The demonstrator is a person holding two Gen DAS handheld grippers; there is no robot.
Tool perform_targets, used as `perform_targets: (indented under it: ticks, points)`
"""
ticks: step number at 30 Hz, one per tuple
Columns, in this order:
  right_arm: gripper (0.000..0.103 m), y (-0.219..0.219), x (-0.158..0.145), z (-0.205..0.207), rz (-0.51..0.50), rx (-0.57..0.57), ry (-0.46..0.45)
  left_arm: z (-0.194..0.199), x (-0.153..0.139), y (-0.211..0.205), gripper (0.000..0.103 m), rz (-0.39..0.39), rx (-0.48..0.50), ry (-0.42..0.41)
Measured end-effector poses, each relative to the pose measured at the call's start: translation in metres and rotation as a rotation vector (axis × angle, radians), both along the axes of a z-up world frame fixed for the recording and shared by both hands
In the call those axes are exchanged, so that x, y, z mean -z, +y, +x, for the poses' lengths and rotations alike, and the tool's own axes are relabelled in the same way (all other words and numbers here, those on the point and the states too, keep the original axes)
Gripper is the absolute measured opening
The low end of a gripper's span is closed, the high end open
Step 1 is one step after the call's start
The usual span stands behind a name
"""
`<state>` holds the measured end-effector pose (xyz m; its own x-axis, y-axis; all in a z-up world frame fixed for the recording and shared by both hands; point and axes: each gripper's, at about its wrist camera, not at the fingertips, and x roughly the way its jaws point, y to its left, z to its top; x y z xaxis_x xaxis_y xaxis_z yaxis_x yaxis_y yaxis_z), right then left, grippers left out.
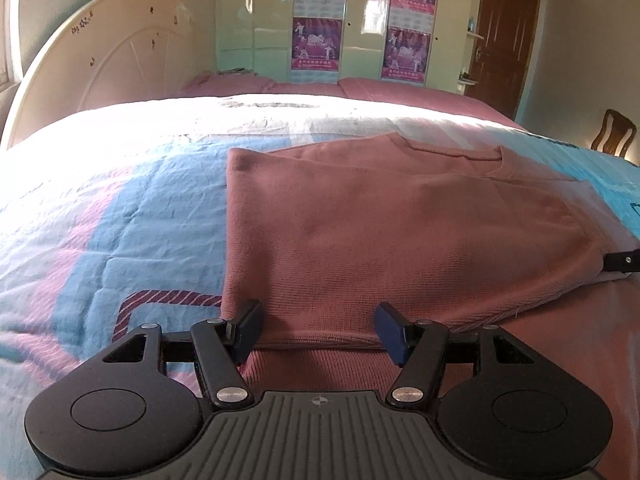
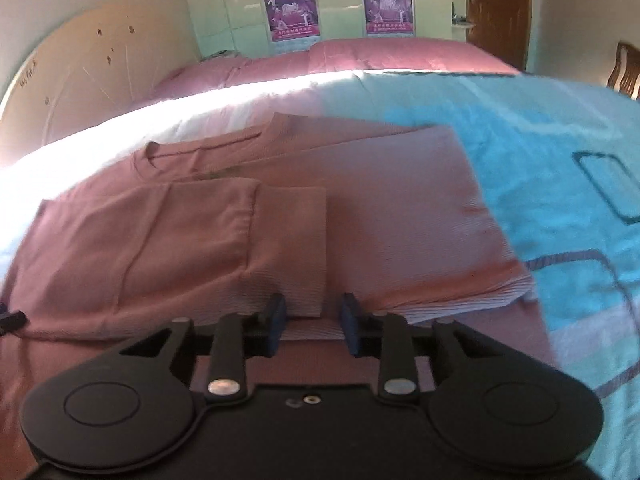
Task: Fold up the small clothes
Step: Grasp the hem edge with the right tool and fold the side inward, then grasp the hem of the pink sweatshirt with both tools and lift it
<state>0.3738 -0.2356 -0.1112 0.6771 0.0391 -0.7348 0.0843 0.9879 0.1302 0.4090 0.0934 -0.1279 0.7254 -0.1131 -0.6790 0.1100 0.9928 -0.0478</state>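
Observation:
A pink knit sweater lies flat on the bed, neckline at the far side and its left side folded in to a straight edge. My left gripper stands open over the sweater's near hem, with flat cloth under the wide gap and its pads apart from it. In the right wrist view the same sweater has a sleeve folded across the body, and the ribbed cuff ends just ahead of my right gripper. Its jaws stand partly apart, open, with the cuff's near edge between the blue fingertips and a gap at the right pad.
A blue and pink patterned bedspread covers the bed, with a pink quilt at the far end. The cream headboard rises at left. A wardrobe with posters, a brown door and a wooden chair stand beyond.

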Motion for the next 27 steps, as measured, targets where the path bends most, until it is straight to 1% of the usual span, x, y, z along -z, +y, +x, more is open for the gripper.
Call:
perform_targets:
  ticks: [1, 2, 3, 4, 5, 8, 10, 11, 12, 13, 14, 15, 17, 19, 21, 22, 24, 27]
  points:
    - [0.044, 0.0, 0.001, 0.002, 0.025, -0.002, 0.0, 0.001, 0.0, 0.0, 0.062, -0.003, 0.0, 0.001]
    - [0.038, 0.001, 0.001, 0.004, 0.04, -0.001, -0.004, 0.001, 0.0, 0.001, 0.062, -0.004, 0.001, 0.001]
    - [0.008, 0.002, 0.001, 0.004, 0.049, -0.005, -0.012, 0.001, 0.0, 0.001, 0.062, -0.004, 0.002, 0.0]
    - [0.007, 0.003, 0.0, 0.004, 0.069, -0.021, -0.012, 0.001, -0.001, 0.001, 0.062, -0.002, 0.001, -0.003]
    - [0.007, 0.004, -0.002, 0.004, 0.065, -0.016, -0.014, -0.001, -0.001, 0.001, 0.062, 0.0, 0.001, -0.005]
    - [0.007, 0.008, -0.013, -0.006, 0.004, -0.01, -0.05, -0.003, 0.0, 0.001, 0.062, 0.007, 0.005, -0.012]
    - [0.006, 0.008, -0.008, -0.009, -0.027, -0.003, -0.01, -0.004, 0.002, -0.001, 0.062, 0.021, 0.013, -0.015]
    - [0.006, 0.007, 0.0, -0.008, -0.033, -0.001, 0.01, -0.004, 0.002, -0.002, 0.062, 0.028, 0.015, -0.013]
    - [0.006, 0.007, 0.001, -0.008, -0.041, -0.004, 0.004, -0.003, 0.002, -0.003, 0.062, 0.033, 0.016, -0.011]
    - [0.009, 0.01, -0.002, -0.007, -0.063, -0.008, 0.01, -0.003, 0.001, -0.004, 0.062, 0.036, 0.017, -0.007]
    - [0.014, 0.012, -0.005, -0.006, -0.081, -0.002, 0.005, -0.002, 0.001, -0.004, 0.062, 0.036, 0.017, -0.004]
    - [0.021, 0.014, -0.012, -0.009, -0.12, 0.024, -0.026, -0.002, 0.001, -0.004, 0.062, 0.037, 0.017, -0.005]
    - [0.023, 0.017, -0.023, -0.019, -0.165, 0.032, -0.085, -0.003, 0.001, -0.005, 0.062, 0.044, 0.019, -0.01]
    - [0.022, 0.02, -0.023, -0.018, -0.166, 0.007, -0.098, -0.003, 0.002, -0.005, 0.062, 0.045, 0.017, -0.012]
    - [0.017, 0.024, -0.011, -0.01, -0.173, -0.032, -0.05, -0.002, 0.002, -0.006, 0.062, 0.048, 0.016, -0.011]
    - [0.018, 0.025, 0.0, -0.005, -0.183, -0.042, -0.005, -0.002, 0.002, -0.006, 0.062, 0.046, 0.015, -0.01]
    - [0.018, 0.024, 0.004, -0.005, -0.186, -0.039, -0.019, -0.003, 0.002, -0.006, 0.062, 0.051, 0.015, -0.009]
    - [0.02, 0.021, 0.004, -0.003, -0.177, -0.036, -0.01, -0.003, 0.002, -0.008, 0.062, 0.058, 0.012, -0.01]
